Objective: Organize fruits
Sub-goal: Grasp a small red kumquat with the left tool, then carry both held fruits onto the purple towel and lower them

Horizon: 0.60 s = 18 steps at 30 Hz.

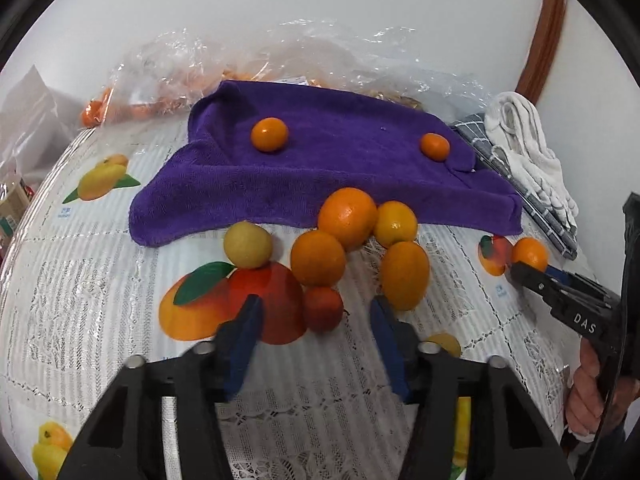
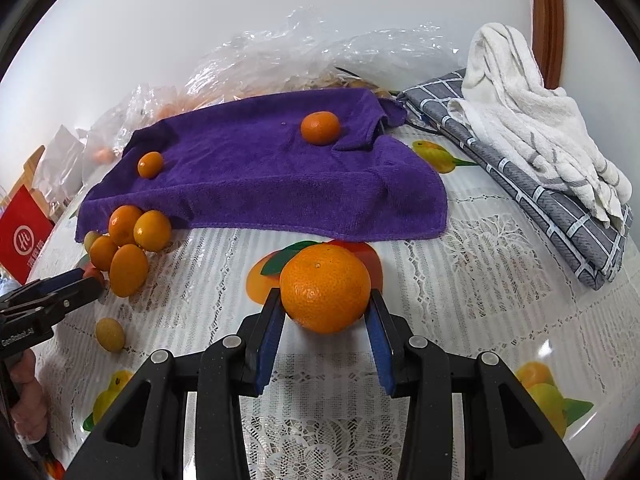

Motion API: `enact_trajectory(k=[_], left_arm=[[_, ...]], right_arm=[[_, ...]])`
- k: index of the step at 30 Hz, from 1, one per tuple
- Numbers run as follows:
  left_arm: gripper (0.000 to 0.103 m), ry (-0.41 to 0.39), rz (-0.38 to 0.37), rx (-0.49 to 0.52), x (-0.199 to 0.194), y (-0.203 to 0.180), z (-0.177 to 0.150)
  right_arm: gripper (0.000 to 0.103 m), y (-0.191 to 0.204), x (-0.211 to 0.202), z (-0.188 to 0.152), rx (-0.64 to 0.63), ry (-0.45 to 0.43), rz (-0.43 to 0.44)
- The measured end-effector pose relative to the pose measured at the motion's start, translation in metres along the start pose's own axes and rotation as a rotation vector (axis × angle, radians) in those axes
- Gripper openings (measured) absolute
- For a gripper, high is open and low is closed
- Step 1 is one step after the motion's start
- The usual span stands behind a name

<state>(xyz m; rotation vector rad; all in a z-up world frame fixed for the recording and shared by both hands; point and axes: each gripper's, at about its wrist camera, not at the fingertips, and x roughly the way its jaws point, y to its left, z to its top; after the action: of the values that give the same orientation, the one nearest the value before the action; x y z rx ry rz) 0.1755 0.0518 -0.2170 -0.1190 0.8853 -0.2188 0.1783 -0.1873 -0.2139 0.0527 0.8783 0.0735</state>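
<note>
Holding a round orange (image 2: 325, 288) just over the tabletop (image 2: 460, 280) between my right jaws at its fat middle, I squeeze softly since it is smooth and squishy, while my left jaws gape wide near the fruit pile (image 1: 336, 240).

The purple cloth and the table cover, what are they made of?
The purple cloth looks like soft, fuzzy terry or microfibre: matte, with a nubby pile and soft folds. The table cover looks like shiny plastic, probably vinyl, printed with lace and fruit; light glints off it.
</note>
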Motion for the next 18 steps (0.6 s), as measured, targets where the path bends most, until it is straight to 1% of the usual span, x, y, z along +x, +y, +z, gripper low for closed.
enact_trajectory(k=[1,3,6,14,18], left_arm=[[0.038,-0.001,-0.007,0.000,0.000,0.000,0.000],[0.027,-0.002,-0.013,-0.001,0.000,0.000,0.000],[0.020,-0.009,-0.031,-0.005,-0.001,0.001,0.000],[0.020,-0.054,-0.029,0.011,-0.010,-0.001,-0.002],[0.020,-0.075,-0.026,0.002,-0.014,0.000,-0.001]], right_arm=[[0.041,0.000,0.000,0.000,0.000,-0.001,0.001],[0.041,-0.001,0.000,-0.001,0.003,-0.004,0.003],[0.041,-0.003,-0.002,-0.001,0.018,-0.012,0.002],[0.041,-0.003,-0.003,-0.001,0.019,-0.015,0.004],[0.041,-0.004,-0.003,-0.001,0.020,-0.017,0.011]])
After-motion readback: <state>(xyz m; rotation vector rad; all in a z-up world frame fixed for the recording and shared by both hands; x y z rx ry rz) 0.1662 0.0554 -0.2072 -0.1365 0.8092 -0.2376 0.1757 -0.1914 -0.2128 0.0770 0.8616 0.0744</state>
